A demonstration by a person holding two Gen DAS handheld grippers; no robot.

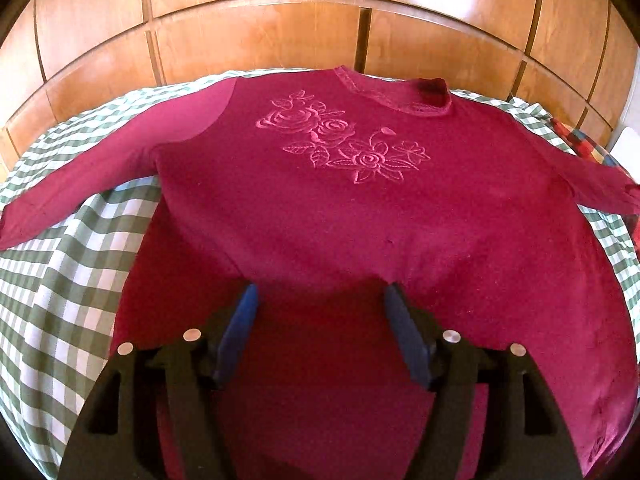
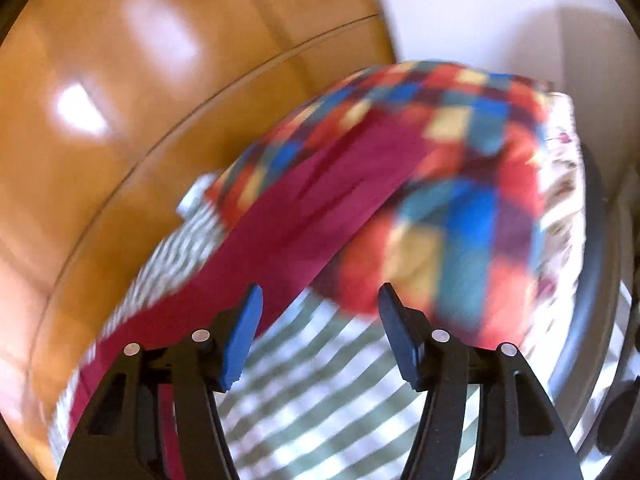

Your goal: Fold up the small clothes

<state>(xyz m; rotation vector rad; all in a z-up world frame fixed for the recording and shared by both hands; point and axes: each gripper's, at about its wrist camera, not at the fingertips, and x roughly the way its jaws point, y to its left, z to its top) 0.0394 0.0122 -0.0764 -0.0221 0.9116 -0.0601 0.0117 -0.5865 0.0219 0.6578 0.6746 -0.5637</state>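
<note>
we see the magenta long-sleeved top spread flat, rose embroidery up, filling the centre of the left wrist frame on a green checked cloth. our left gripper hangs over its hem at lower centre, jaws apart, holding nothing. our right gripper, blurred, also gapes empty near 1 sleeve beside a multicoloured patchwork fabric.

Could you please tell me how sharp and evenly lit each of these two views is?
Left wrist view: sharp; fisheye bends the glossy wooden panelled wall, which shows glare; gripper shadow falls on the crimson embroidered long-sleeved top. Right wrist view: heavily motion-blurred, smearing the multicoloured patchwork cloth.
</note>
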